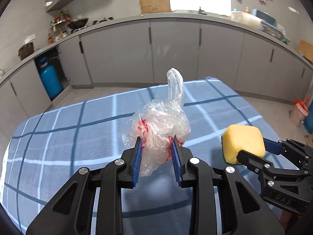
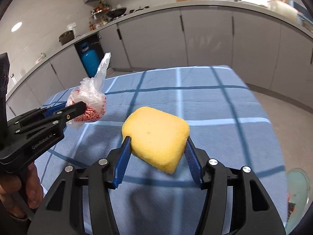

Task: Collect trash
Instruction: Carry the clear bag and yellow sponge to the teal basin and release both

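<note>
The left hand-held gripper point(image 1: 157, 143) pinches a crumpled clear plastic bag point(image 1: 160, 123) with red print between its blue ribbed pads point(image 1: 137, 156). The bag bulges out ahead of the fingertips, and a twisted tail of it stands straight up above them. From the right wrist view the same bag point(image 2: 88, 101) shows a red square code pattern on its underside and hangs clear of the surface point(image 1: 68, 137), which is covered by a blue cloth with a checked pattern of darker and paler lines.

The right hand-held gripper point(image 2: 156, 139) clamps a yellow sponge point(image 2: 156, 135) by two opposite sides, its blue pads point(image 2: 123, 160) pressing into the foam. The sponge sits tilted between the fingertips, one corner dipping toward the camera, and is lifted off the cloth. In the left wrist view the sponge point(image 1: 242, 143) appears just to the right of the left hand-held gripper, with the right one's black finger across its lower edge.

A hand point(image 2: 29, 192) grips the handle of the left tool at the lower left of the right wrist view. Beyond both tools runs a grey kitchen counter point(image 1: 176, 16) over cabinet doors point(image 1: 176, 49), with a blue gas cylinder point(image 1: 49, 78) in an open bay to the left. A pale green bowl point(image 2: 297, 192) sits low to the right of the right hand-held gripper, beyond the edge of the cloth.
</note>
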A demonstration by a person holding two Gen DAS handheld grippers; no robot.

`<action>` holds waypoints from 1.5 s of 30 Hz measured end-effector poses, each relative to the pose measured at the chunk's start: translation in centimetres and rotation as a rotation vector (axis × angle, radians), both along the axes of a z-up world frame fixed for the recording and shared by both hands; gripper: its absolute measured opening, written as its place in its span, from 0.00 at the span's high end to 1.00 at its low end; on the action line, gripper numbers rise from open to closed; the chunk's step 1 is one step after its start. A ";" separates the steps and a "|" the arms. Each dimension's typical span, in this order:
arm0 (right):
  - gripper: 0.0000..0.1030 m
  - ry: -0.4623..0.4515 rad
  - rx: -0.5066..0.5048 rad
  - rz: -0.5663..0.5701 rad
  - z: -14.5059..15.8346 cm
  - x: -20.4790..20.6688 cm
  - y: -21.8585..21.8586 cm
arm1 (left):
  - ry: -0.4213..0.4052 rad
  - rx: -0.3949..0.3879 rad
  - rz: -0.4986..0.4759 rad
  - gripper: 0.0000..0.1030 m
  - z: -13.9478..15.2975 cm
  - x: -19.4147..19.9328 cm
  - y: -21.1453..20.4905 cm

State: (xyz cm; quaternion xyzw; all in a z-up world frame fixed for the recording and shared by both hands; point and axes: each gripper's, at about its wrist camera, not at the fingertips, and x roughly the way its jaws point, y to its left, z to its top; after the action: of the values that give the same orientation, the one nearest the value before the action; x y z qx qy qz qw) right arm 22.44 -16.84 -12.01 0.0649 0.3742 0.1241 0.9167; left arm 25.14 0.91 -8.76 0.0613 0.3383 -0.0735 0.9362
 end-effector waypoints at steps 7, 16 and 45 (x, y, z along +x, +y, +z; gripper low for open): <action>0.46 -0.021 0.001 -0.094 0.5 -3.2 -4.9 | -0.007 0.015 -0.091 0.72 0.5 -1.5 -4.8; 0.46 -0.037 0.011 -0.188 0.9 -6.1 -10.0 | -0.016 0.041 -0.195 0.72 0.9 -3.2 -10.4; 0.46 -0.055 0.025 -0.383 0.3 -12.2 -19.2 | -0.022 0.087 -0.400 0.72 0.8 -6.8 -21.1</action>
State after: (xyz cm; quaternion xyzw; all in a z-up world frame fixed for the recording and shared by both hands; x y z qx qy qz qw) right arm 10.27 -36.03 -11.70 0.1427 0.3283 -0.0463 0.9326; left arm 18.38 -20.20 -7.96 0.1685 0.3118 -0.2424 0.9031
